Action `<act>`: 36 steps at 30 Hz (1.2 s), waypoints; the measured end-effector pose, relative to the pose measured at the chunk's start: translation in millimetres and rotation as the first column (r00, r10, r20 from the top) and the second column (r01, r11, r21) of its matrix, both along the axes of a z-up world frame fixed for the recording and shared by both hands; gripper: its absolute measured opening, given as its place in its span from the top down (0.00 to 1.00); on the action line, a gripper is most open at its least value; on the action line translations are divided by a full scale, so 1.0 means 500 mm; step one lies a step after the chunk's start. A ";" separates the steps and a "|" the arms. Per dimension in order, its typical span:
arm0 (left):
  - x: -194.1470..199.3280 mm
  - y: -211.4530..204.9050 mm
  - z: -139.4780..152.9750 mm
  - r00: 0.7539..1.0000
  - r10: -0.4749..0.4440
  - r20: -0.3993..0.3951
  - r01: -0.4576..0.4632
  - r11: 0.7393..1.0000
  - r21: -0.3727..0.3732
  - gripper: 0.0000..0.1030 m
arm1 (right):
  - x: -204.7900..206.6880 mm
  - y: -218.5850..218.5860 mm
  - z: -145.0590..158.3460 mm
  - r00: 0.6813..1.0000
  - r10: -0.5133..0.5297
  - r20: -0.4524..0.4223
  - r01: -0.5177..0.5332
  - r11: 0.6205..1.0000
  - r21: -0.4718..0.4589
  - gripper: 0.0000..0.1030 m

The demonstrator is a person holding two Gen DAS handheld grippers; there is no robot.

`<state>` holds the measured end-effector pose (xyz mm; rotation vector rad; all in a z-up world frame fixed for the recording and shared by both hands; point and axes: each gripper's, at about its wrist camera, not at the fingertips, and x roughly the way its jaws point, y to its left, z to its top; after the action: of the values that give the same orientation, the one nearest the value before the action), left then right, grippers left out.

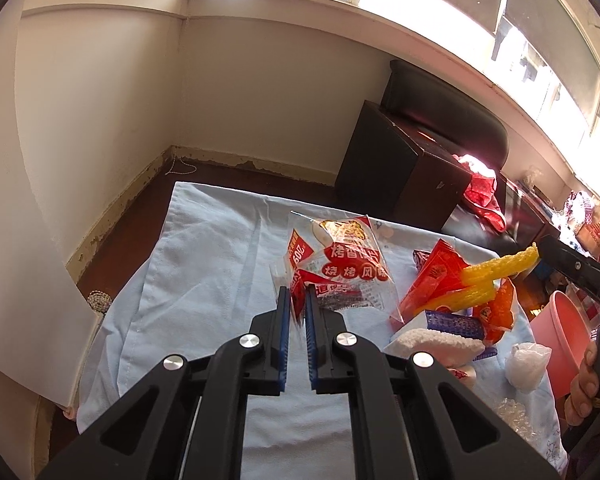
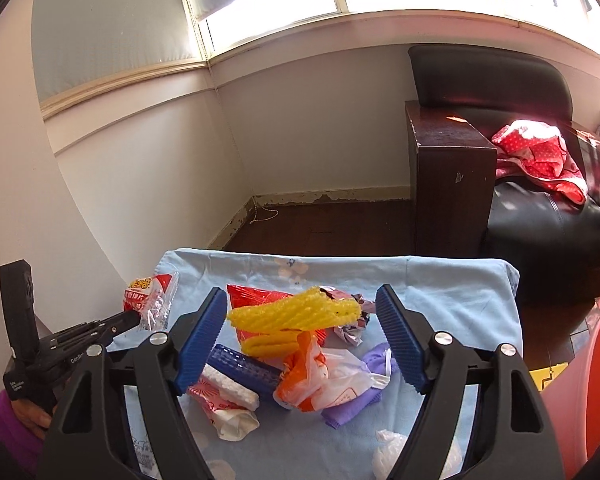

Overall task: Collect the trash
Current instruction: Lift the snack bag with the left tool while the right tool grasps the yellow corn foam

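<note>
My left gripper (image 1: 297, 294) is shut on the corner of a red and clear snack bag (image 1: 340, 264), held above the light blue cloth (image 1: 204, 264). The bag also shows in the right wrist view (image 2: 152, 300) at the tip of the left gripper (image 2: 134, 322). My right gripper (image 2: 302, 300) is open and empty above a pile of trash: yellow foam netting (image 2: 296, 312), a red wrapper (image 2: 252, 296), an orange and white plastic bag (image 2: 320, 380), a blue packet (image 2: 244, 366) and a purple wrapper (image 2: 364, 396). The right gripper's fingers (image 1: 568, 260) show at the right of the left wrist view.
A pink bucket (image 1: 564, 336) stands at the table's right side. A dark wooden cabinet (image 2: 448, 184) and a black leather chair (image 2: 540, 208) with red dotted cloth (image 2: 540, 156) stand behind the table. White crumpled plastic (image 2: 392, 452) lies near the front edge.
</note>
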<state>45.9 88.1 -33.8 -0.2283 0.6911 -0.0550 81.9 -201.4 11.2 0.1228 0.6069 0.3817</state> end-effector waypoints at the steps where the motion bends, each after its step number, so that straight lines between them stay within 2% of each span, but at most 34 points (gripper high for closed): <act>1: -0.001 -0.001 0.000 1.000 -0.003 0.001 0.003 1.000 0.001 0.94 | 0.006 0.006 -0.003 1.000 -0.002 -0.002 0.002 1.000 -0.017 0.25; 3: -0.003 -0.002 0.001 1.000 -0.006 0.002 0.006 1.000 0.002 0.94 | 0.019 0.011 -0.014 1.000 0.009 -0.022 -0.010 1.000 -0.019 0.25; 4: -0.002 -0.002 0.001 1.000 -0.007 0.002 0.007 1.000 0.004 0.94 | 0.022 0.013 -0.018 0.999 0.011 -0.031 -0.011 1.000 -0.015 0.36; 5: -0.003 -0.003 0.001 1.000 -0.008 0.002 0.008 1.000 0.005 0.94 | 0.025 0.014 -0.022 0.999 0.016 -0.043 -0.016 1.000 -0.014 0.52; 6: -0.005 -0.003 0.002 1.000 -0.009 0.003 0.009 1.000 0.006 0.94 | 0.028 0.016 -0.027 0.998 0.026 -0.061 -0.027 1.000 -0.012 0.58; 8: -0.007 -0.004 0.003 1.000 -0.012 0.004 0.012 1.000 0.009 0.94 | 0.031 0.015 -0.034 0.996 0.031 -0.083 -0.031 1.000 -0.003 0.77; 10: -0.011 -0.008 0.008 1.000 -0.016 0.010 0.016 1.000 0.010 0.94 | 0.026 0.013 -0.035 0.996 0.032 -0.087 -0.032 0.999 0.000 0.86; 14: -0.022 -0.019 0.022 0.999 -0.027 0.029 0.027 1.000 0.016 0.94 | 0.001 0.005 -0.023 0.998 0.020 -0.067 -0.019 1.000 0.008 0.91; 24: -0.069 -0.070 0.075 0.992 -0.084 0.095 0.083 0.996 0.020 0.94 | -0.084 -0.049 0.027 0.999 -0.038 0.027 0.038 0.999 0.028 0.91; 36: -0.105 -0.208 0.127 0.961 -0.221 0.164 0.221 0.975 0.018 0.94 | -0.183 -0.157 0.061 0.980 -0.171 0.100 0.169 0.985 0.022 0.91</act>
<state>-6.5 -15.7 29.9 -0.1442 0.5488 -0.2855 -9.5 -280.1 41.7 0.1661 0.4898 0.2249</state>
